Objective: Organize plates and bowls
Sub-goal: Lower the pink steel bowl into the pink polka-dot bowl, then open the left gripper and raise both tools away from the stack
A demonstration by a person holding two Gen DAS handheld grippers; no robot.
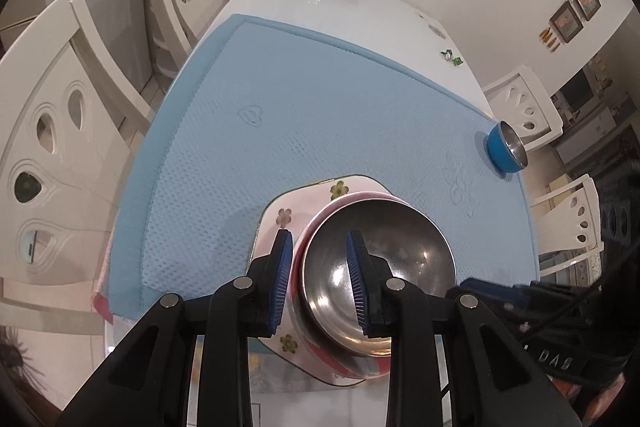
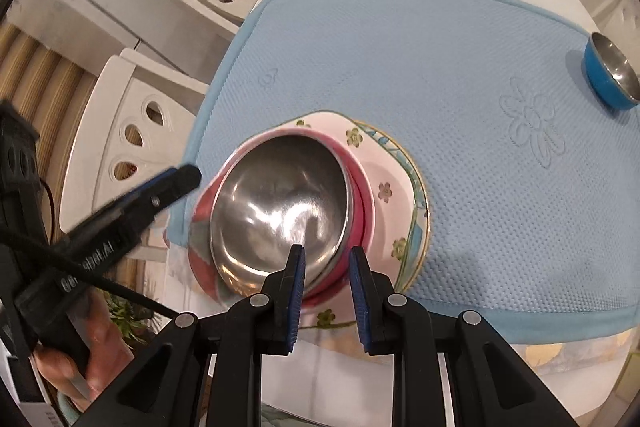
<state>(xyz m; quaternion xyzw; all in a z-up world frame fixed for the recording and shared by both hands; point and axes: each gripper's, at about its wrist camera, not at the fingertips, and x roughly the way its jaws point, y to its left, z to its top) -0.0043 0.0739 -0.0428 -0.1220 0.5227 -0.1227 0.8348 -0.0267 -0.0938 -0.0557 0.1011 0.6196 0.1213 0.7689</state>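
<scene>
While the pink bowl (image 2: 280, 211) sits mouth-up on the floral plate (image 2: 384, 163), your right gripper (image 2: 326, 291) grips its near rim; your left gripper (image 1: 320, 283) straddles it, contact unclear.

Right gripper (image 2: 326, 291) straddles the 5 o'clock rim of the pink-walled steel bowl (image 2: 280, 203), which sits on a floral plate (image 2: 396, 187); blue bowl (image 2: 610, 75) at 2 o'clock on the blue mat (image 2: 460, 67).
</scene>
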